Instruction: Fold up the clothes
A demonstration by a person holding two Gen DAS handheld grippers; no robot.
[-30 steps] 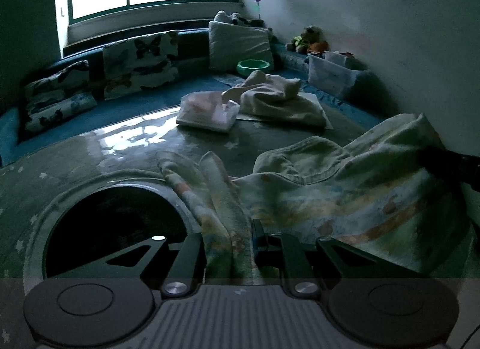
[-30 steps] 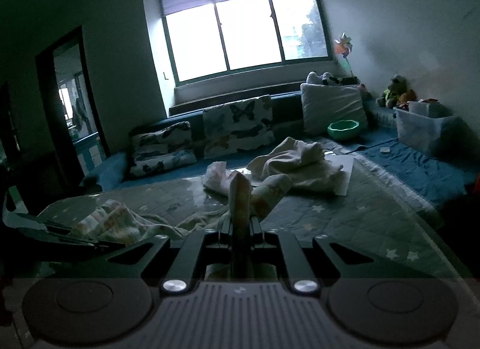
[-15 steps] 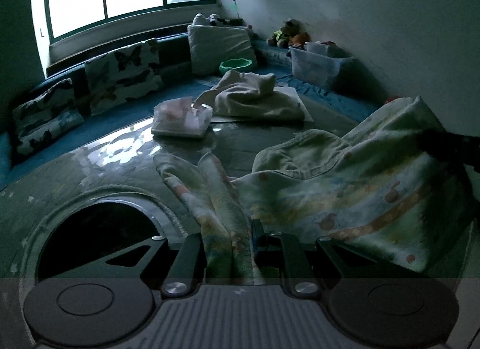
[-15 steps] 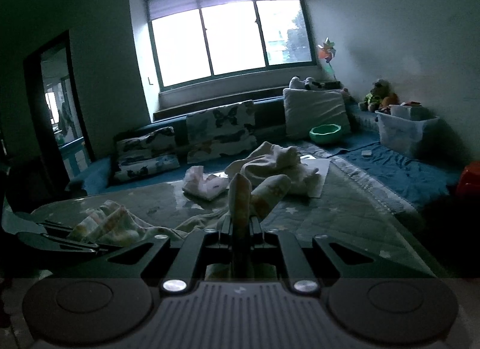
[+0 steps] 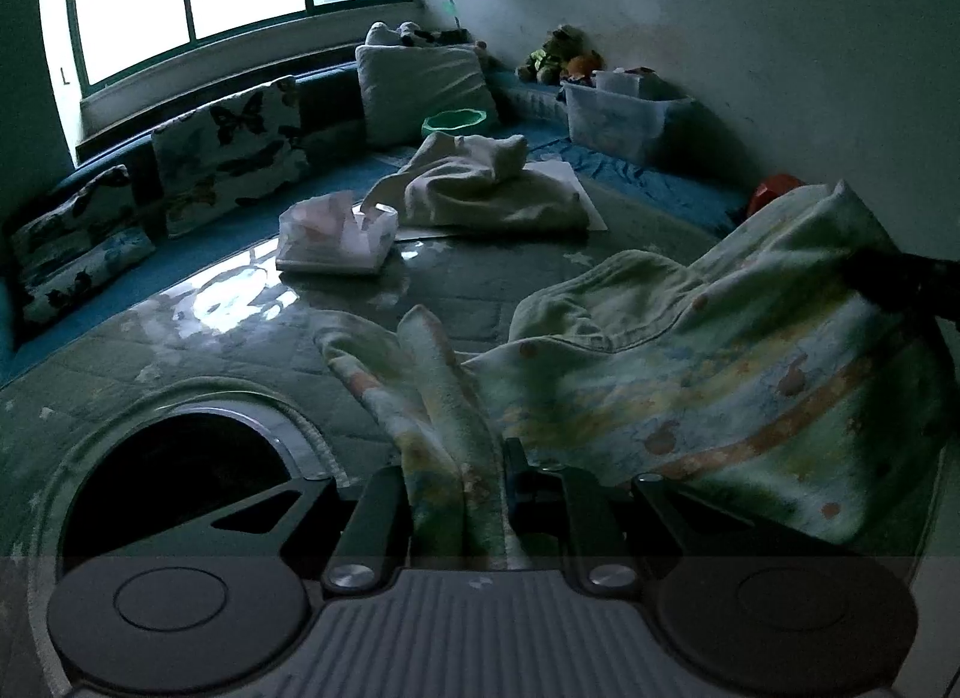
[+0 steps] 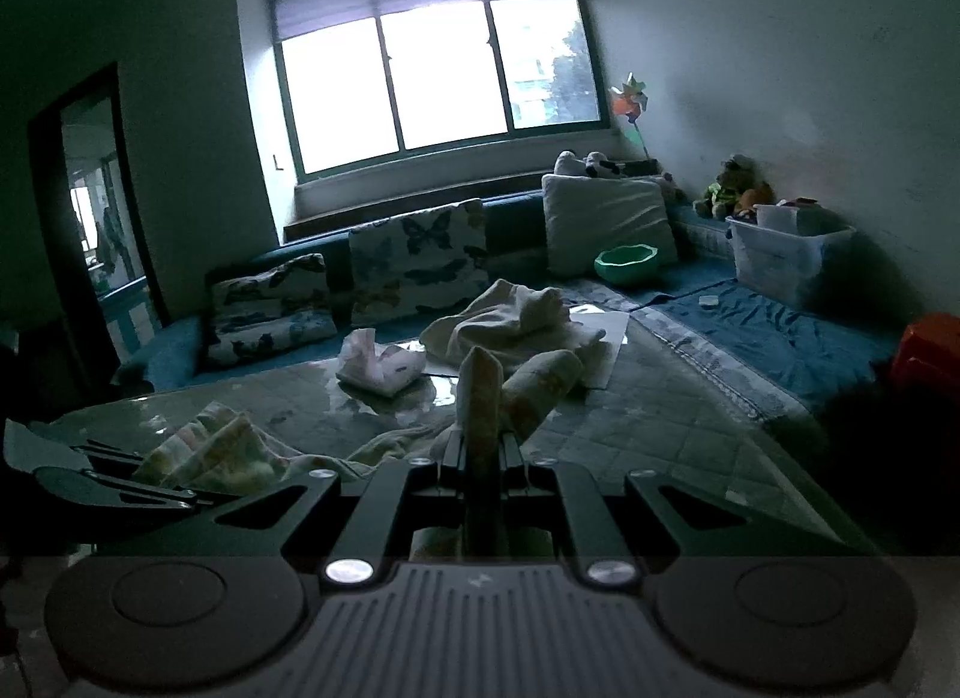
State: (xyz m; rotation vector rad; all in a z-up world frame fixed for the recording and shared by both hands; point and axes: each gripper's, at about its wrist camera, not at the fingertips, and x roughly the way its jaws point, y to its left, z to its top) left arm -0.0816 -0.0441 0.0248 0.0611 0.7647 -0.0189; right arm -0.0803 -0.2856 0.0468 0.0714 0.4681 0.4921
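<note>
Towel held up by two grippers

Cloth first: a printed towel [image 5: 690,374] with little pictures and an orange stripe hangs between the two tools, lifted over the glass tabletop [image 5: 252,290]. In the left wrist view it fills the lower right of the frame.

The left gripper [image 5: 456,494] is clamped on one bunched corner, at the bottom middle of its view. The right gripper [image 6: 480,458] is squeezed tight on another corner, which pokes straight up at the middle of its view. I think each tool pinches a corner so the cloth can be pulled flat and its edges lined up for a fold.

The towel's long side runs from the lower middle of the left wrist view up to the right edge, where the dark tip of the other tool shows. Its middle sags a bit.

Farther back, near the middle of both views, a cream cloth [image 5: 492,188] lies in a heap beside a tissue pack [image 5: 336,236].
</note>
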